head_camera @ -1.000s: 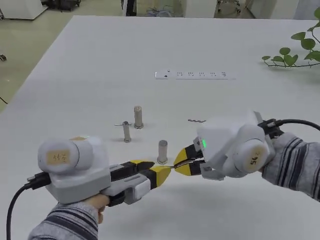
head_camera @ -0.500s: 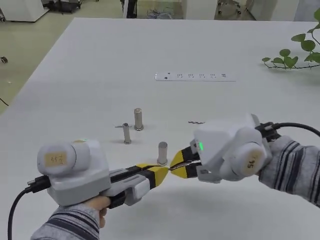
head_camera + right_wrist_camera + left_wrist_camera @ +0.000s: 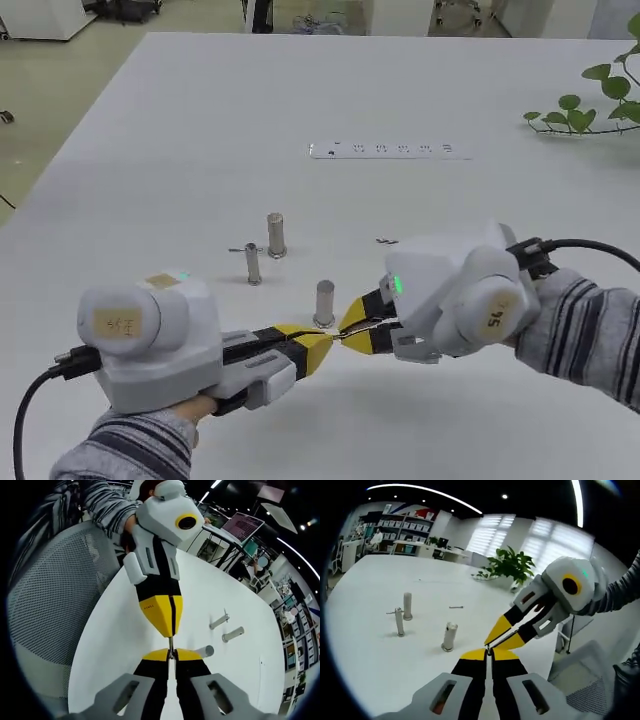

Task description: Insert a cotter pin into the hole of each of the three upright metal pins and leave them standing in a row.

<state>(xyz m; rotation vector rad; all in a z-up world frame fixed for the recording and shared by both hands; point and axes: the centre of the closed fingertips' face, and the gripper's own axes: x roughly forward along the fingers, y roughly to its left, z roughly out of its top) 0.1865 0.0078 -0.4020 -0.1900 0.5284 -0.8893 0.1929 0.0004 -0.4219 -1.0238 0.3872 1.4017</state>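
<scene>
While the yellow tips meet nose to nose, the left gripper (image 3: 322, 342) has its jaws pressed together on one end of a thin cotter pin (image 3: 338, 335). The right gripper (image 3: 352, 328) pinches the other end, its jaws all but closed with the wire between them. From the left gripper view, that gripper's (image 3: 489, 654) tips are shut tight and the cotter pin (image 3: 501, 642) runs up and right into the right gripper (image 3: 506, 634). In the right gripper view, it's the same picture reversed: the gripper's own tips (image 3: 170, 655) are clamped, a short stretch of cotter pin (image 3: 171, 644) is showing, and the left gripper (image 3: 169, 630) points down at it.

Just beside the held piece, the nearest metal pin (image 3: 325, 302) stands upright on the white table (image 3: 180, 140), with no wire through it. Further back and to the left, the middle metal pin (image 3: 253, 264) is upright too, with a second cotter pin (image 3: 239, 249) sticking out of its side near the top. Close behind that one stands the far metal pin (image 3: 276, 235), also upright. Off to the right lies a loose cotter pin (image 3: 385, 241), flat on the table. Well beyond sits a white power strip (image 3: 390, 150), and a leafy plant (image 3: 600, 100) trails in at the far right edge.
</scene>
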